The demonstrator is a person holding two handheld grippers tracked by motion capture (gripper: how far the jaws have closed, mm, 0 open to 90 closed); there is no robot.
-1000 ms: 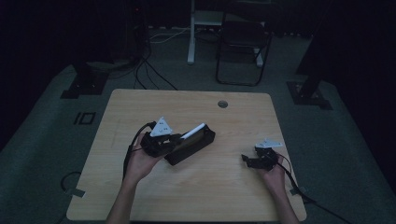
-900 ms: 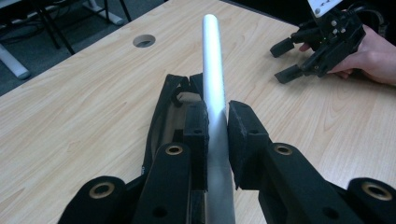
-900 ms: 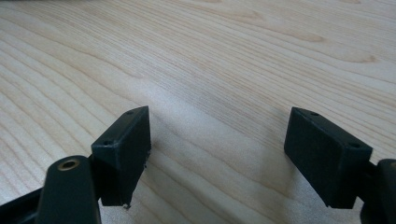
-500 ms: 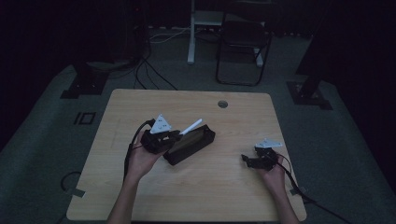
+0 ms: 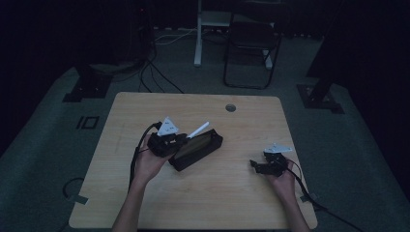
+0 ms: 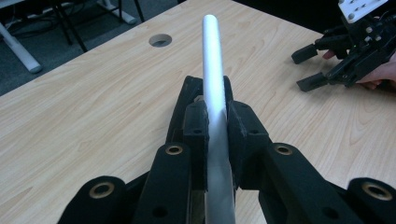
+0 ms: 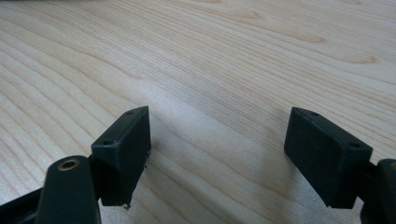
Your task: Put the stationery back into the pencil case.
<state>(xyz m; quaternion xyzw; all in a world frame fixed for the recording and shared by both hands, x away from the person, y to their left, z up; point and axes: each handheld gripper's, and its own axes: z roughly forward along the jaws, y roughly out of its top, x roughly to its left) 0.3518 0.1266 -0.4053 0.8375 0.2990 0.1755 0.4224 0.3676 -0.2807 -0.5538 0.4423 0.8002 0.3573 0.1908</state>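
white rod (image 6: 212,79) sits pinched between the pads of the left gripper (image 6: 217,126), slanting up above the open black case (image 5: 197,149) at mid table (image 5: 145,108). right gripper (image 5: 258,166) rests well apart near the table's right edge, jaws spread wide over bare wood.

Smooth matt white rod (image 6: 212,70), pale wood-grain table (image 6: 93,107).

Dim overhead picture (gripper views brighter, sharper).
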